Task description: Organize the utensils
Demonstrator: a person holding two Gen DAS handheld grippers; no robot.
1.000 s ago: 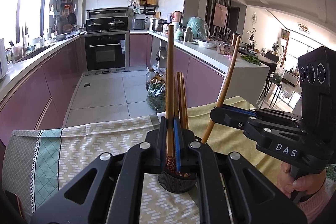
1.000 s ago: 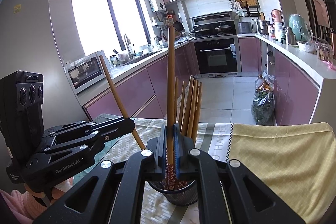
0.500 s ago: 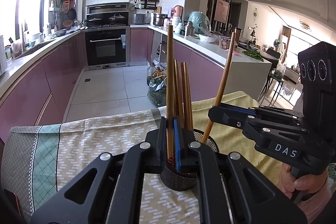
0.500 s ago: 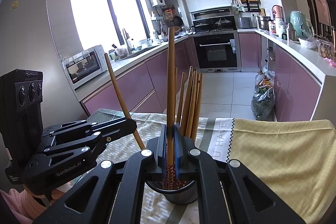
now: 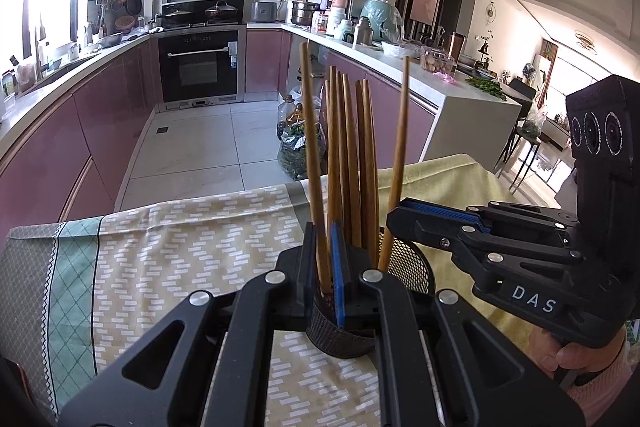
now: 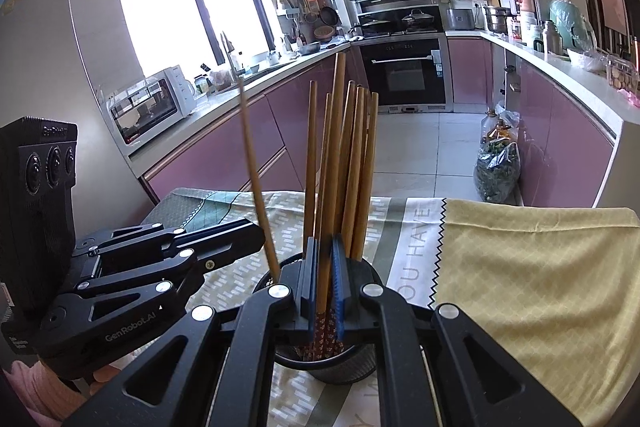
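Left gripper (image 5: 323, 259): held level over the mesh holder (image 5: 404, 261), pointing toward 12 o'clock. Its two blue-padded jaws are pinched on a single wooden chopstick (image 5: 314, 163), which stands nearly upright with a slight lean toward 11 o'clock; its lower end dips inside the holder's rim.

Right gripper (image 6: 325, 279): same attitude over the holder, pads closed on another chopstick (image 6: 334, 163), upright, patterned tip down in the cup. From the left wrist camera this gripper enters at 3 o'clock, with the person's hand (image 5: 576, 355) below it at 4 o'clock.

Holder contents: a bundle of chopsticks (image 5: 352, 163) stands in the cup between the two held ones, fanned slightly and touching at the base.

Clearance: the two grippers meet over the cup at close quarters, their finger ends just beside each other. The holder sits on the patterned tablecloth (image 5: 180, 251), well in from the far table edge at 12 o'clock. A yellow cloth (image 6: 532, 267) covers the table toward 3 o'clock in the right wrist view. Beyond the edge lies open kitchen floor (image 5: 200, 147).
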